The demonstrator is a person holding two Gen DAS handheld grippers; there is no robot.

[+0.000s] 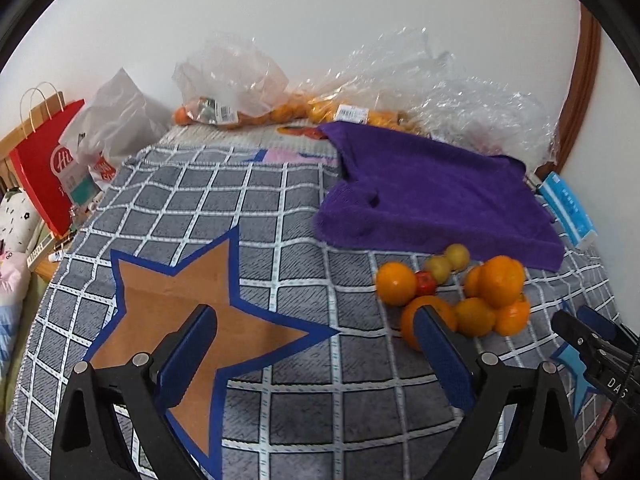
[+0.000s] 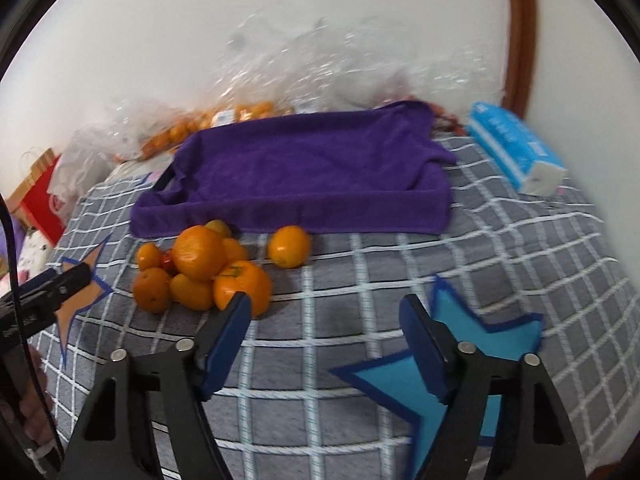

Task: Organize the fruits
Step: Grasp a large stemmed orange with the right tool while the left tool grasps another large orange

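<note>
A grey checked cloth (image 1: 280, 208) covers the table. A purple towel (image 1: 432, 196) lies spread at the far right, with crumpled clear plastic bags (image 1: 472, 100) behind it against the white wall (image 1: 320, 8). A blue tissue pack (image 2: 516, 148) sits right of the towel. At the far left stand a red paper bag (image 1: 44, 172) and a white plastic bag (image 1: 116, 120)
</note>
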